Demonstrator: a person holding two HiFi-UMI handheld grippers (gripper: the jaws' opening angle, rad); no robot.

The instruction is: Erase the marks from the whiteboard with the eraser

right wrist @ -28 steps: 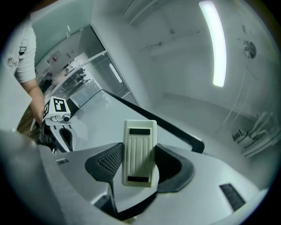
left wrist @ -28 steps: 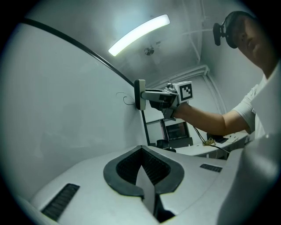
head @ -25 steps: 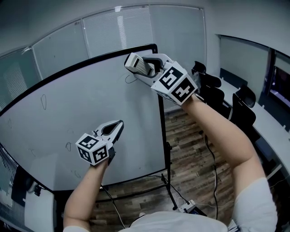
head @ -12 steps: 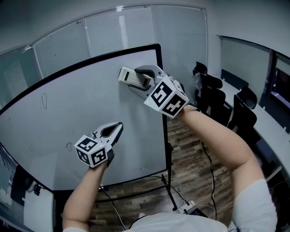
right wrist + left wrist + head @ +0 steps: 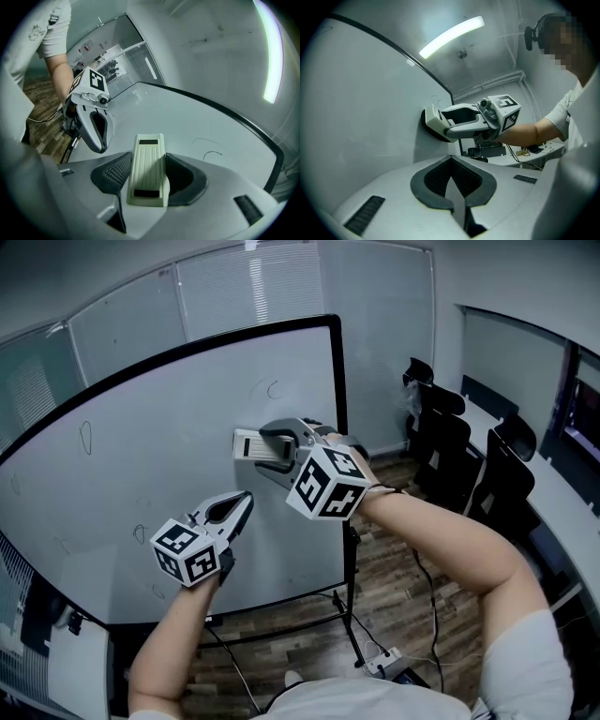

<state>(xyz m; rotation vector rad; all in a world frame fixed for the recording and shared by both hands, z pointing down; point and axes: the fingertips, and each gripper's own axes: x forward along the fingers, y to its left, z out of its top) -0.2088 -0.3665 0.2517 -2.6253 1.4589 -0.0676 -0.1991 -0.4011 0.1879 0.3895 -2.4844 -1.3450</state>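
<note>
The whiteboard (image 5: 169,456) stands upright in a black frame. My right gripper (image 5: 270,448) is shut on a cream eraser (image 5: 247,443) that is pressed flat to the board right of centre. Faint curved pen marks (image 5: 273,388) sit just above it; they also show past the eraser (image 5: 149,168) as marks (image 5: 213,147) in the right gripper view. More loops lie at the left (image 5: 86,438) and lower left (image 5: 141,534). My left gripper (image 5: 240,505) is shut and empty, hovering close to the board below the eraser (image 5: 431,123).
Black office chairs (image 5: 445,432) line a desk (image 5: 562,493) at the right. The board's stand leg (image 5: 351,610) and cables (image 5: 427,568) lie on the wooden floor. Glass partition panels (image 5: 253,282) rise behind the board.
My right gripper has swept the eraser down and to the left across the board, away from its upper right corner. The left gripper has hardly moved.
</note>
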